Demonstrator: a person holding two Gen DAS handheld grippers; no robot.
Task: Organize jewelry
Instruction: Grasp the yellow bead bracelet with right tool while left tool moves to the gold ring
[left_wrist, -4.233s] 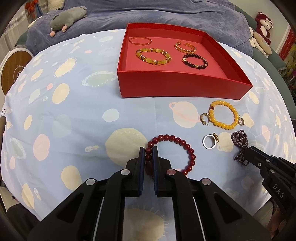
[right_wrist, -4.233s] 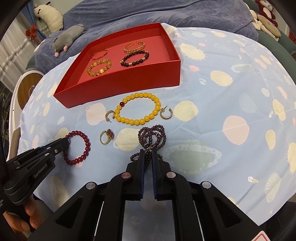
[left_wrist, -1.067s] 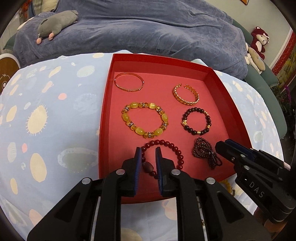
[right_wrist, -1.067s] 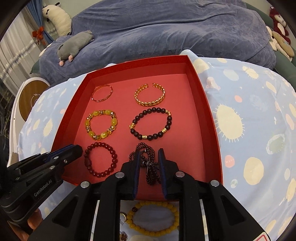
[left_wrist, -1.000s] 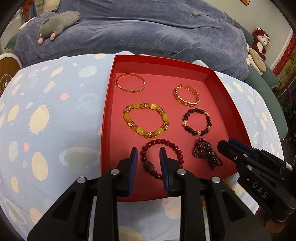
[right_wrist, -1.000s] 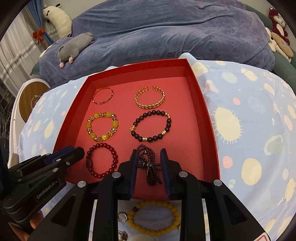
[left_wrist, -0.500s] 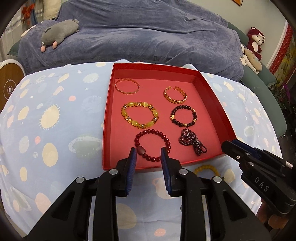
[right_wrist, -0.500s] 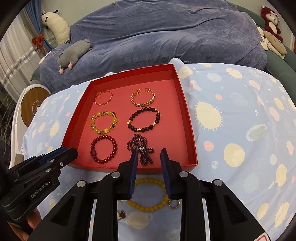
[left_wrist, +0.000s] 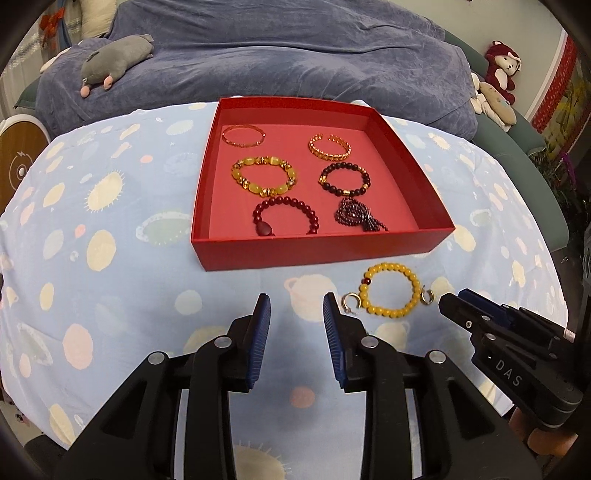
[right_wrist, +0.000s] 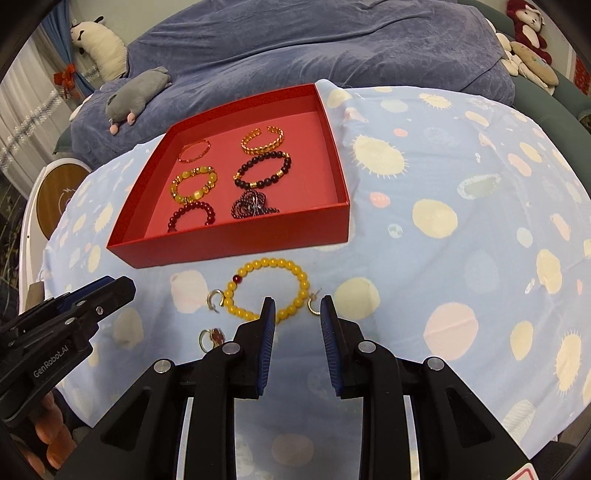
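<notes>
In the left wrist view, the left claw (left_wrist: 295, 306) sits at lower centre, its jaws apart and having just widened a little, with only the spotted tabletop (left_wrist: 110, 229) between them. The red tray (left_wrist: 317, 251) at centre holds six bracelets. The yellow bracelet (left_wrist: 391, 290) lies below the tray, right of the claw.

In the right wrist view, the right claw (right_wrist: 294, 308) stands apart and empty over the yellow bracelet (right_wrist: 269, 288), with a ring (right_wrist: 210, 338) at lower left.
</notes>
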